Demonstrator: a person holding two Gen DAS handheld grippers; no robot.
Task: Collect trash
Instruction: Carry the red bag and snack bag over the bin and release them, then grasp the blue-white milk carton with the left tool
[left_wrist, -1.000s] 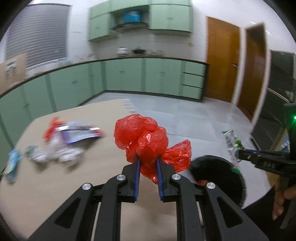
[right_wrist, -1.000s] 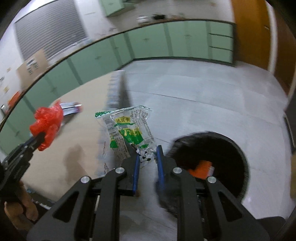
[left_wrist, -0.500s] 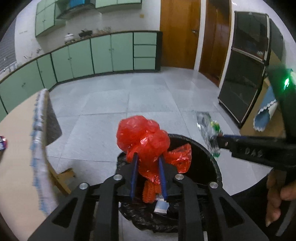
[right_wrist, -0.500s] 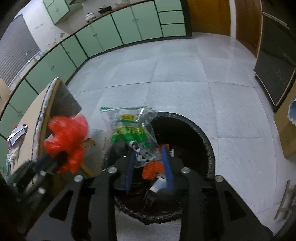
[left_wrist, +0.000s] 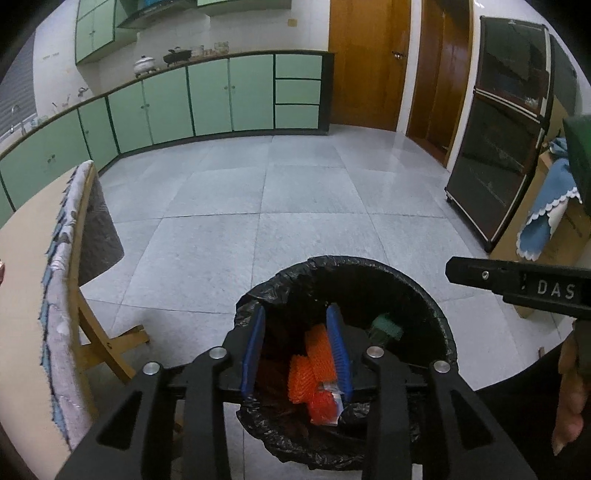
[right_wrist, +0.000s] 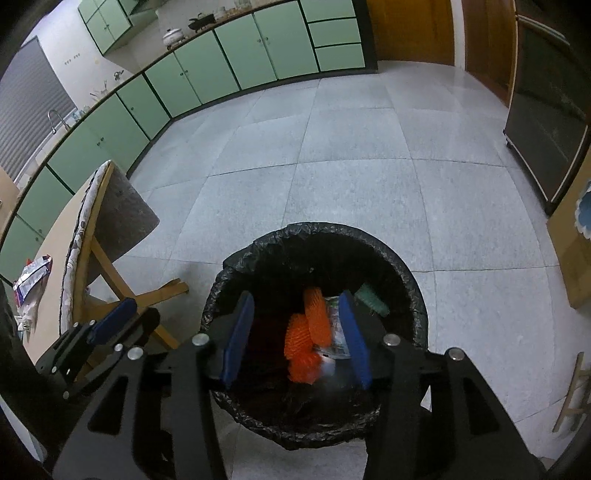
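trash (left_wrist: 318, 363) lies down inside the black-lined bin (left_wrist: 436, 317) on the grey tiled floor (left_wrist: 258, 206): orange mesh netting, a crumpled clear wrapper (right_wrist: 334, 332) and a green piece (right_wrist: 371, 300) at the far right of the bin. left gripper (left_wrist: 298, 349) hangs over the bin mouth, blue pads parted, its jaws just having been opening, nothing between them. right gripper (right_wrist: 295, 334) hangs over the same bin, its jaws also just having been opening, wide apart and empty. wooden table (right_wrist: 55, 258) with a cloth edge stands to the left, more wrappers (right_wrist: 31, 275) on it. green cabinets (left_wrist: 207, 99) line the far wall.
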